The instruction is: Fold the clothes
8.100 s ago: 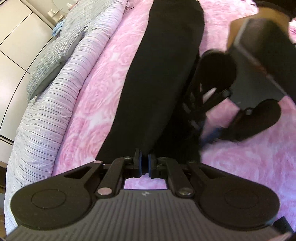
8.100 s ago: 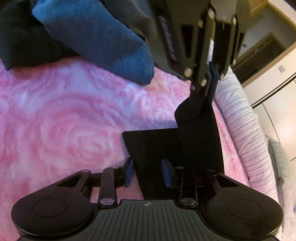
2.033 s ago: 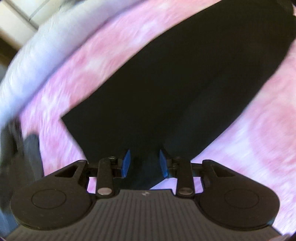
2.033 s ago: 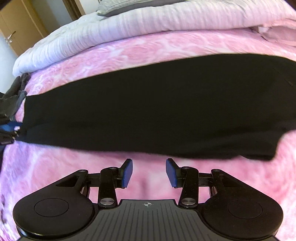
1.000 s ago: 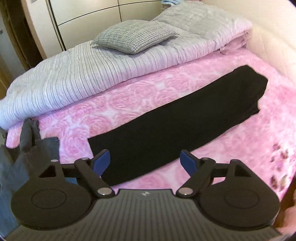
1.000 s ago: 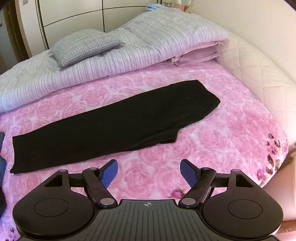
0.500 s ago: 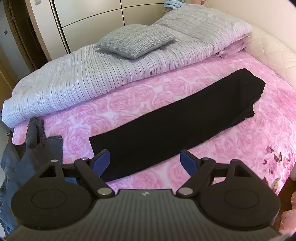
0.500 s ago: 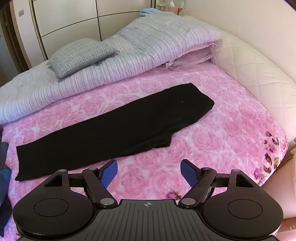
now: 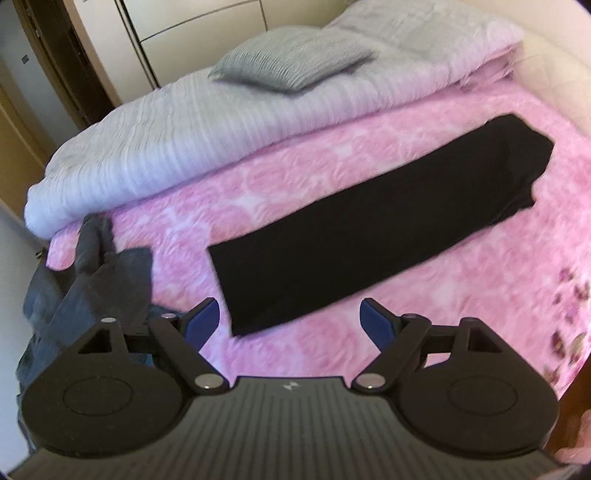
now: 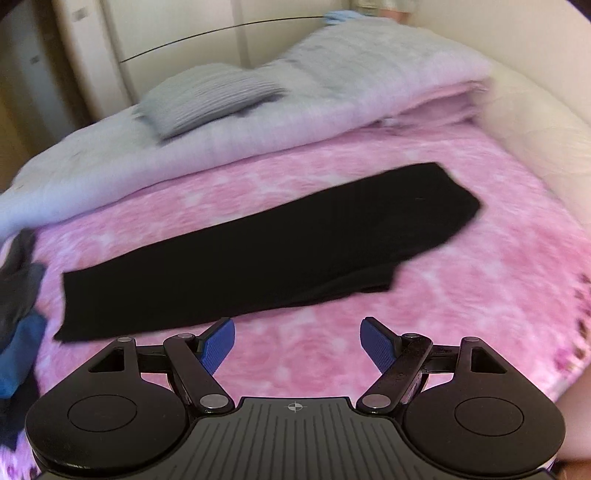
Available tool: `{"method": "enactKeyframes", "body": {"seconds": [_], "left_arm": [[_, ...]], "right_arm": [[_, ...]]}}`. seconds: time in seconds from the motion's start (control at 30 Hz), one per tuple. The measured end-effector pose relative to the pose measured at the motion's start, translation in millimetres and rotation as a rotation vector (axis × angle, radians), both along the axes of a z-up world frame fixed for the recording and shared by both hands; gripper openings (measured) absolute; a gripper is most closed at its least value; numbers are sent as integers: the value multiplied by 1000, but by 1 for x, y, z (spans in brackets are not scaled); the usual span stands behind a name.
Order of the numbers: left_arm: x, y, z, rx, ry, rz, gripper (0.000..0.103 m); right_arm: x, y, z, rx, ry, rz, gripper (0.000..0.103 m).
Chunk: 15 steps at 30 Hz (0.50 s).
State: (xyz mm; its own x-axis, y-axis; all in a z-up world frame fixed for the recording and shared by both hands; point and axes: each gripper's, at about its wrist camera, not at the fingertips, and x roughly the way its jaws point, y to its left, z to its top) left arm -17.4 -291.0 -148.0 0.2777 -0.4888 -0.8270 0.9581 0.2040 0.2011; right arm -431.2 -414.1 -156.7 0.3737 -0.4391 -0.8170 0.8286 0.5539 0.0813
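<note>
Looking down along both tools, we note first the ribbed black housings with round pivot discs, then the linked black arms ending in blue ridged pads. The left gripper [image 9: 290, 321] stands with its jaws spread wide and nothing between the pads, only bedcover below. The right gripper [image 10: 297, 341] is likewise spread wide and holds nothing.

Just beyond the fingers lies the pink blanket [image 9: 461, 295], plush, with a pale rose-swirl pattern and small dark floral marks near its right edge. On it rests the black trousers [image 9: 369, 229], a matte dark cloth folded lengthwise into a long narrow band, lying flat and running diagonally from lower left to upper right. In the right wrist view the same black trousers [image 10: 258, 254] show a squared left end and a wider, stepped right end with one layer peeking out below the other. Both tools are clear of it.

At the left edge of the bed we see a crumpled pile of clothes [image 9: 92, 288], grey and blue, denim-like, partly hanging off.

Farther back sits a rolled duvet [image 9: 192, 140], pale lilac-grey with fine ribbing, and on it a grey checked cushion [image 9: 291, 68], soft and rectangular. Behind stand cream cupboard panels [image 10: 177, 33]. Both views are slightly blurred.
</note>
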Motion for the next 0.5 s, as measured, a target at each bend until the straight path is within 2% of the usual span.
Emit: {"method": "enactKeyframes", "body": {"seconds": [0.17,0.3,0.37,0.43,0.5], "left_arm": [[40,6,-26,44,-29,-24,80],[87,-19,-59,55,-9,-88,80],[111,-36,-80,54,21,-135,74],[135,-57,-105,54,60,-189,60],[157,-83,-139,52,112,-251,57]], "right_arm": [[75,53,-45,-17,87,321,78],[136,103,-74,-87,96,544,78],[164,124,-94,-114,84,623,78],[192,141,-120,-140,77,683,72],[218,155,-148,-168,73,726,67]]}}
